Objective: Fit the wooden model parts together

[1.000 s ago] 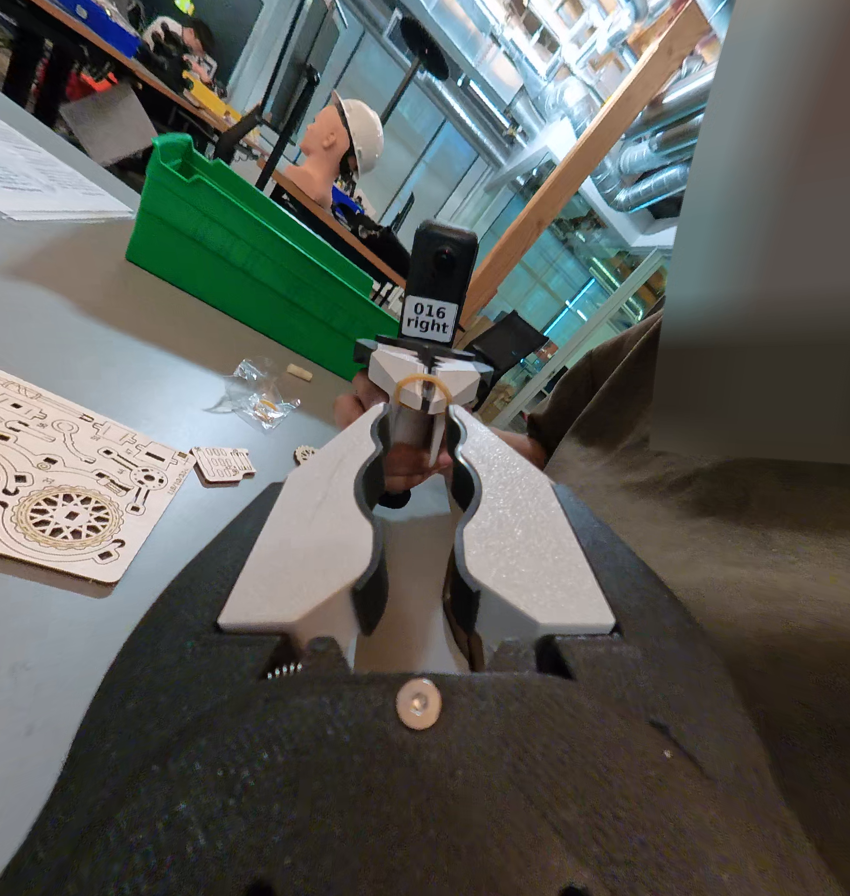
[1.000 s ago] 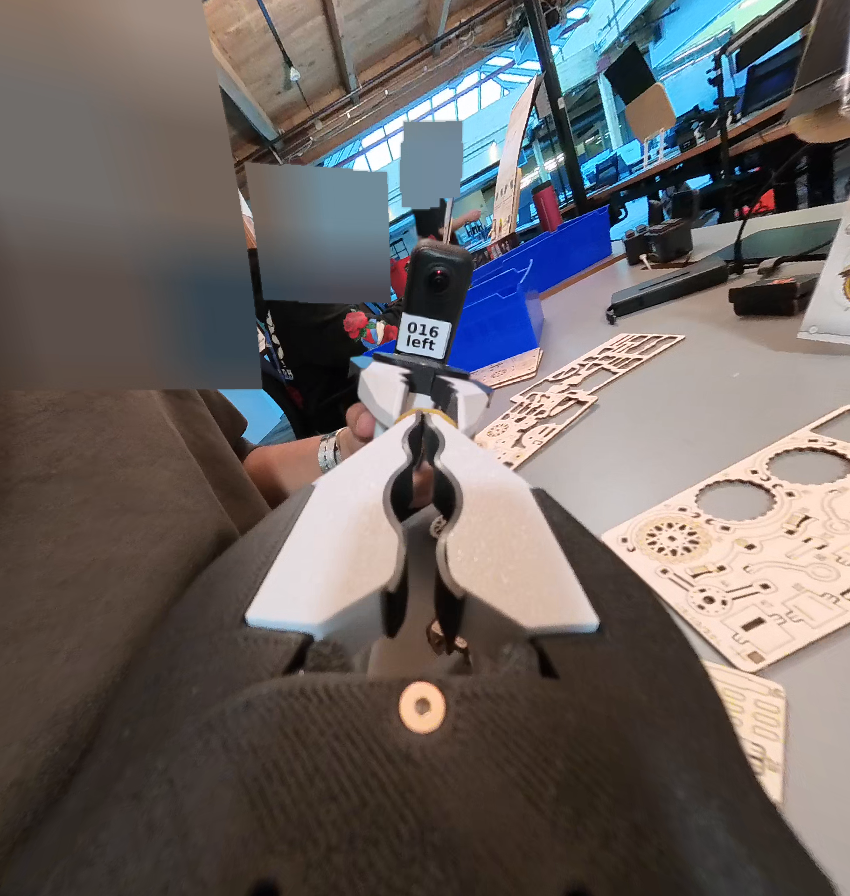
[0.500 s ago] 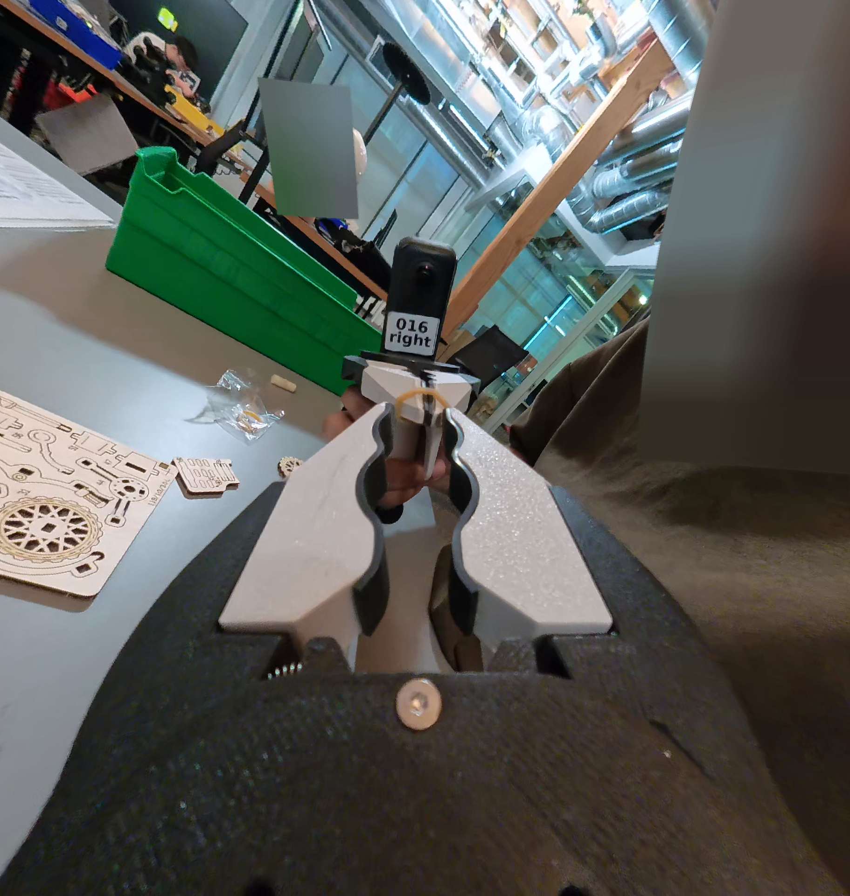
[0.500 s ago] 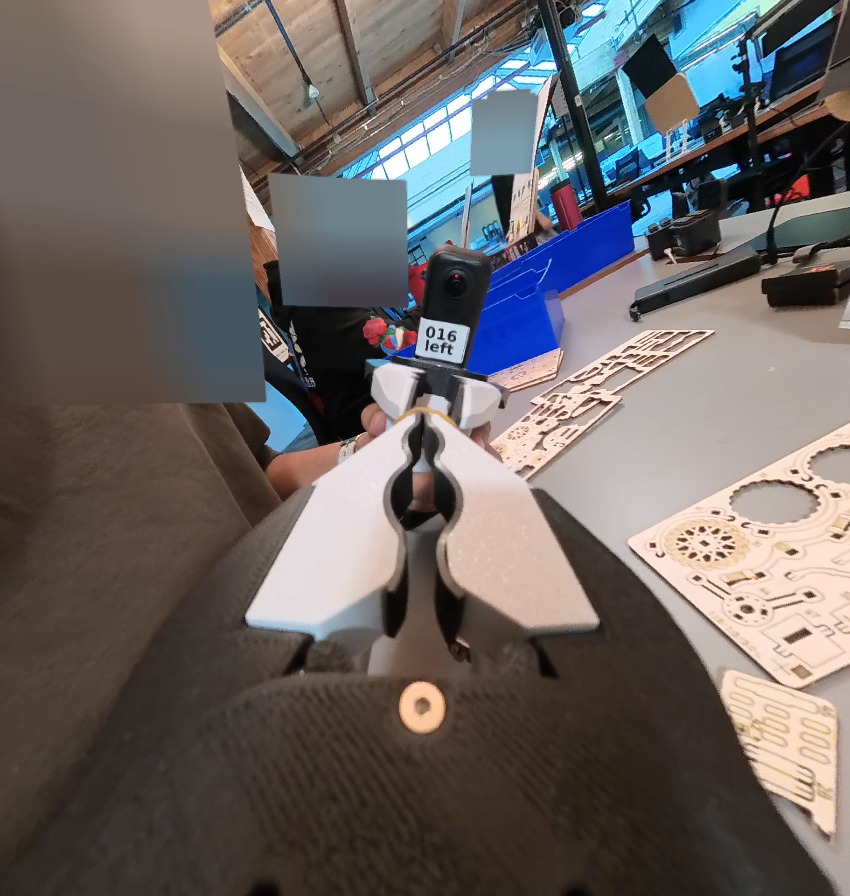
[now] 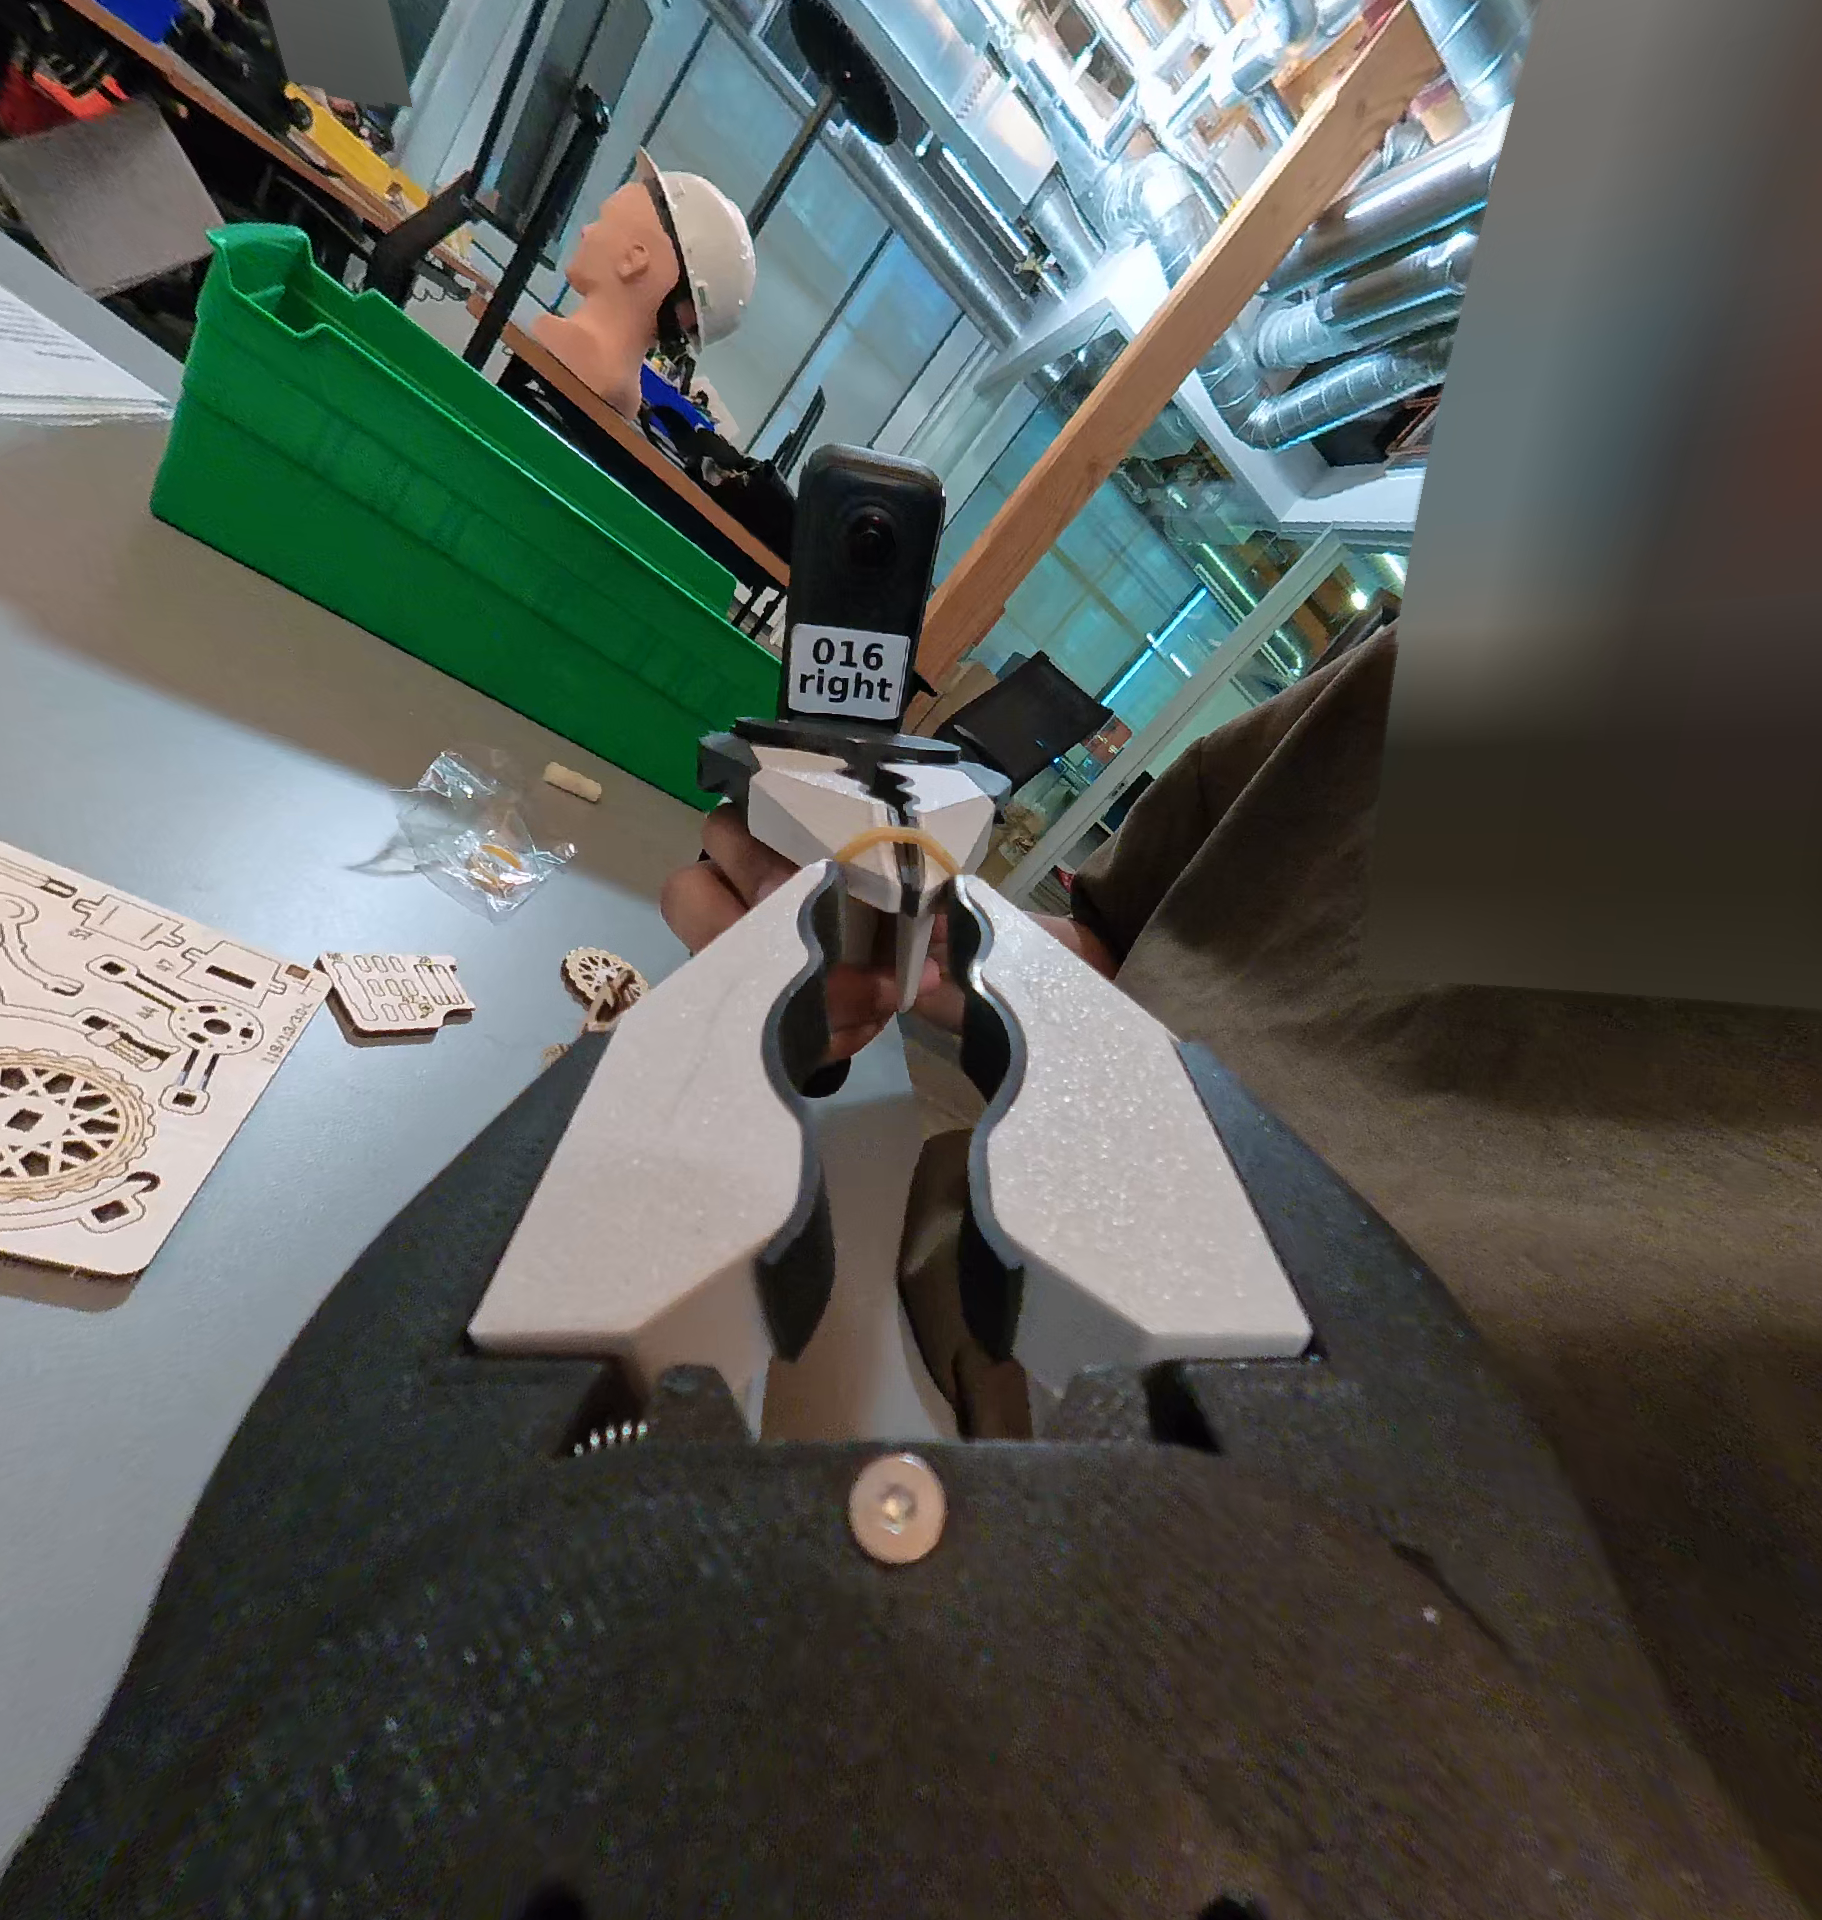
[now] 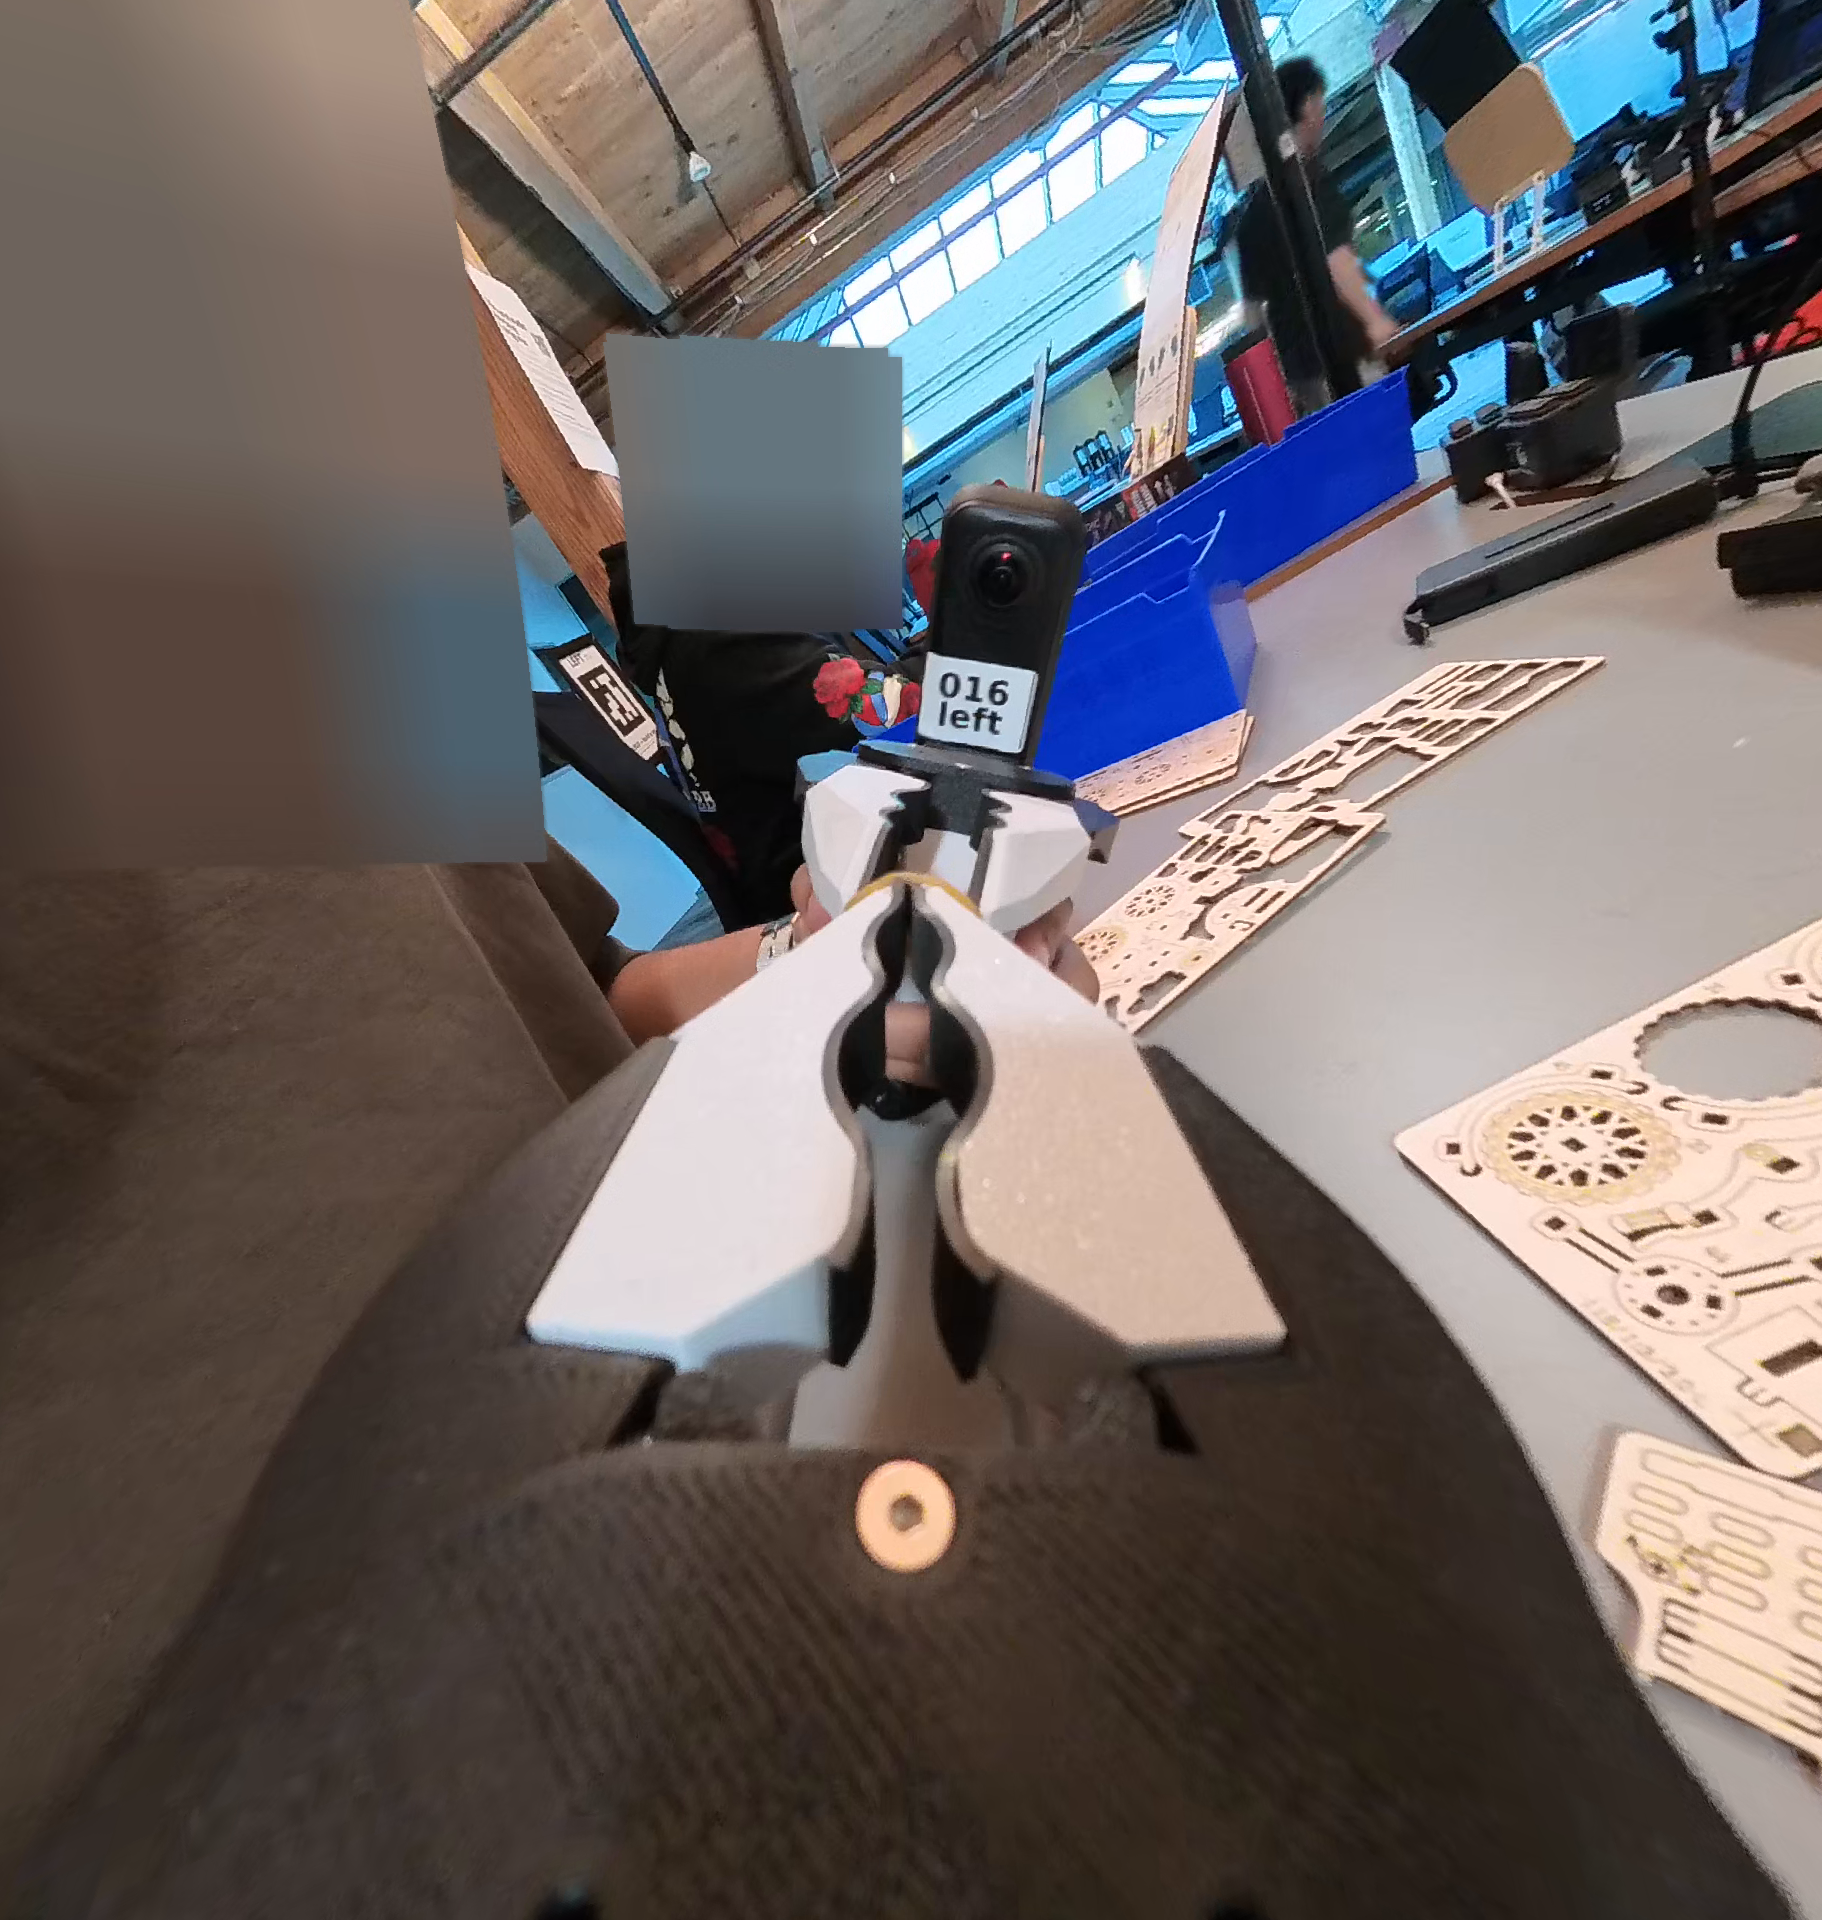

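Observation:
My two grippers face each other tip to tip above the table edge. My left gripper (image 5: 894, 883) is open, and the fingers of my right gripper (image 5: 886, 914) reach into its gap. In the right wrist view my right gripper (image 6: 912, 914) is almost fully shut; I see nothing identifiable between its fingers. A yellow rubber band (image 5: 896, 840) shows where the tips meet. Wooden model parts lie on the grey table: a laser-cut sheet (image 5: 55, 1091), a small slotted piece (image 5: 398, 992) and a small gear (image 5: 600, 977).
A green bin (image 5: 419, 520), a clear plastic bag (image 5: 481, 842) and a small dowel (image 5: 571, 779) lie beyond the parts. In the right wrist view there are another cut sheet (image 6: 1665, 1195), a slotted piece (image 6: 1738, 1590), emptied sheets (image 6: 1302, 821) and a blue bin (image 6: 1198, 623). The person's torso is close behind both grippers. My left and right fingertips are right by each other. From either gripper's tips it is about 15 centimetres to the small slotted piece (image 5: 398, 992). It is also in sight in the right wrist view (image 6: 1689, 1524).
Both grippers stayed tip to tip while shifting slightly over the table. The gaps of my left and right grippers have narrowed a little.

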Demonstrator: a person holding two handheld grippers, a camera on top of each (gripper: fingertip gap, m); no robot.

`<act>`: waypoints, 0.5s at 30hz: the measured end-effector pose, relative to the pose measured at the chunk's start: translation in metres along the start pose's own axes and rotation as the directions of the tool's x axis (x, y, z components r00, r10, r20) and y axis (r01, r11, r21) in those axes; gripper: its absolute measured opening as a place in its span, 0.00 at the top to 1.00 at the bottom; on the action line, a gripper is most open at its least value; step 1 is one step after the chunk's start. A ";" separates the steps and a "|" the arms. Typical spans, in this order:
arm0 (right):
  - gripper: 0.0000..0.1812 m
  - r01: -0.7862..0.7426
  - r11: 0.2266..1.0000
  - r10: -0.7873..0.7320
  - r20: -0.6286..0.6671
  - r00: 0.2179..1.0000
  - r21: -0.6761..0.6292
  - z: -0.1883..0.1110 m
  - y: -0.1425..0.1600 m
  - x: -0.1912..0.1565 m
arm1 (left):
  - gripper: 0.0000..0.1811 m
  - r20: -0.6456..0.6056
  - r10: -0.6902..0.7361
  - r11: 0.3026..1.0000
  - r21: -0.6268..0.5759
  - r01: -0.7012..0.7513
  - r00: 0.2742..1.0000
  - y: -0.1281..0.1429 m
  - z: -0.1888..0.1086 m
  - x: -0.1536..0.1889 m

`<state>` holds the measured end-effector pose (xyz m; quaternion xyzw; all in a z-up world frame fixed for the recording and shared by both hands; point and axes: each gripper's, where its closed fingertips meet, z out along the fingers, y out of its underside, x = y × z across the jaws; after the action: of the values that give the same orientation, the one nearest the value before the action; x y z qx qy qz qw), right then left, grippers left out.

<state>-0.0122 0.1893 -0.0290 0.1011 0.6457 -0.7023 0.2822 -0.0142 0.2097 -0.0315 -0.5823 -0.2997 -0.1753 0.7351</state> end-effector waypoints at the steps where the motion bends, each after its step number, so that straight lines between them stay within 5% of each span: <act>1: 1.00 0.000 1.000 0.000 0.003 1.000 -0.006 0.000 0.001 -0.001 | 0.89 -0.004 -0.010 1.000 -0.008 0.010 1.000 0.001 0.000 0.000; 15: 1.00 0.085 0.986 -0.100 -0.104 0.990 -0.140 0.003 0.019 0.010 | 0.86 0.052 -0.035 0.995 -0.093 0.039 0.998 0.014 -0.001 -0.009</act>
<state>-0.0098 0.1831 -0.0500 0.0904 0.7106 -0.6625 0.2192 -0.0124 0.2116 -0.0476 -0.6147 -0.3204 -0.1879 0.6959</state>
